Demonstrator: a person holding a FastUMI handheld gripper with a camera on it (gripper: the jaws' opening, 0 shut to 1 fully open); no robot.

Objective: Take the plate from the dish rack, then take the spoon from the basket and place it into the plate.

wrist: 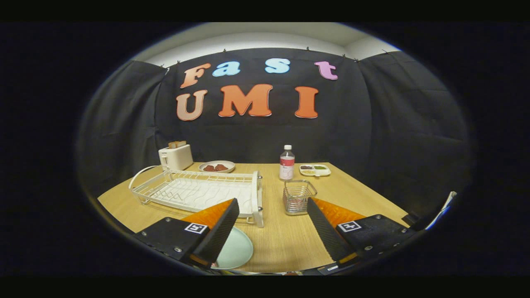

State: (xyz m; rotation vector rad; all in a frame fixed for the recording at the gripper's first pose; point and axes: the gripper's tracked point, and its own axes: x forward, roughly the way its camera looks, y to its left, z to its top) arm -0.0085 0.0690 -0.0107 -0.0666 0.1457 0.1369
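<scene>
Nearest, two fingers (271,231) spread wide, holding nothing. Pale green plate (236,250) flat on the wooden counter (281,244), partly hidden under the left finger, just in front of the white dish rack (198,192), now empty of plates. Wire basket (299,197) just ahead of the right finger; spoon inside not clearly made out. Likely risks: snagging the basket's wires and tipping it, or nudging the plate. Beyond: bottle (287,162), toaster (175,156), two food dishes.
</scene>
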